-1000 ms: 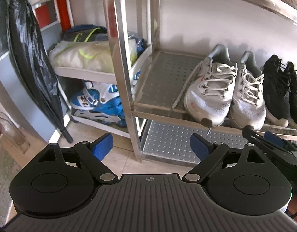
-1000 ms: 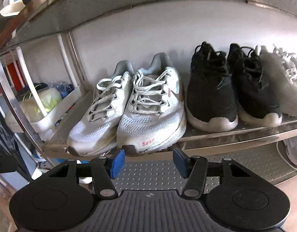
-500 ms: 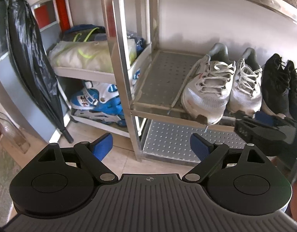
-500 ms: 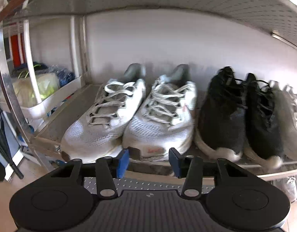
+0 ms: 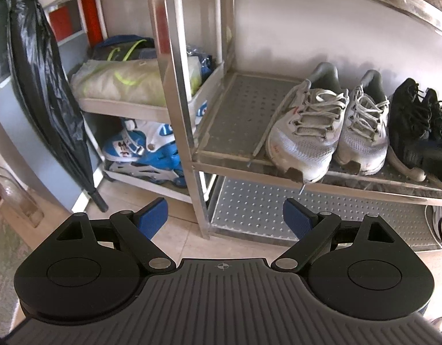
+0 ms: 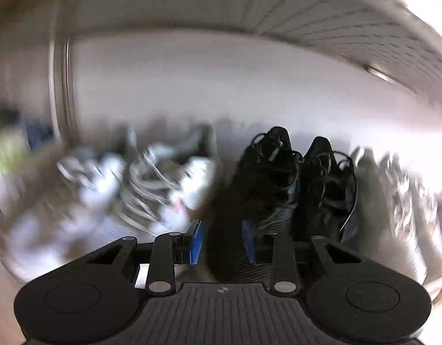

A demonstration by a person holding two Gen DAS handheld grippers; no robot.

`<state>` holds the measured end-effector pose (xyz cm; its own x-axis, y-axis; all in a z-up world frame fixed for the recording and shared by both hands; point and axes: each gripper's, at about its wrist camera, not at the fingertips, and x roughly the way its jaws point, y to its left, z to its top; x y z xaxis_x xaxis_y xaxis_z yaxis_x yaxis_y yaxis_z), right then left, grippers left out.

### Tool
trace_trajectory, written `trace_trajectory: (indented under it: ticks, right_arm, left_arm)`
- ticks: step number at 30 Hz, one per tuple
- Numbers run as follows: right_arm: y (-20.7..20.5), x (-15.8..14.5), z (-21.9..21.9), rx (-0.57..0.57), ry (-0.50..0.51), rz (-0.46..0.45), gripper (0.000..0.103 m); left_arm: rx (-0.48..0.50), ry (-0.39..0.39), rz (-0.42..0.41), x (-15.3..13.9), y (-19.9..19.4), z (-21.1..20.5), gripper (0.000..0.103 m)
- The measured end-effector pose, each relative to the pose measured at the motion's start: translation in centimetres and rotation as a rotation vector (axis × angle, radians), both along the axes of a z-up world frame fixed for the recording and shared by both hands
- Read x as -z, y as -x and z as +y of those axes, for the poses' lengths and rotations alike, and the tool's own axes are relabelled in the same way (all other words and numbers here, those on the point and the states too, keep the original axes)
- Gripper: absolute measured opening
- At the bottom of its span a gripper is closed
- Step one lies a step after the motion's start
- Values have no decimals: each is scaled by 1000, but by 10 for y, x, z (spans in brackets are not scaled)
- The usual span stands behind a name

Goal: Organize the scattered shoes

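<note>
Since the earlier frame my right gripper (image 6: 222, 241) has shifted from the white pair to the black shoe (image 6: 249, 201) at frame centre; jaws straddle its toe, contact indiscernible through blur. My left gripper (image 5: 224, 218) hangs spread, empty. White shoes (image 5: 304, 132) and black pair stand aligned on the shelf (image 5: 238, 115); shelving appears nearly complete.

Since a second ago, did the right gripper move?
Yes. The right gripper slid rightward along the shelf, from facing the white sneakers to straddling the left black sneaker.
</note>
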<state>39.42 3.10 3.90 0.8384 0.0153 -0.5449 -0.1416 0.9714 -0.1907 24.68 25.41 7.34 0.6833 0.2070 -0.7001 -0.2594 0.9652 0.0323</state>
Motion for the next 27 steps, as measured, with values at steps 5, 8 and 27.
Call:
trace_trajectory:
  ticks: [5, 8, 27]
  right_arm:
    - [4, 1, -7, -21, 226, 23, 15]
    - [2, -6, -25, 2, 131, 55, 16]
    - [-9, 23, -15, 187, -700, 207, 51]
  left_arm:
    - [11, -3, 2, -1, -1, -6, 91]
    - [17, -5, 1, -1, -3, -8, 91]
    - [4, -14, 19, 3, -8, -6, 91]
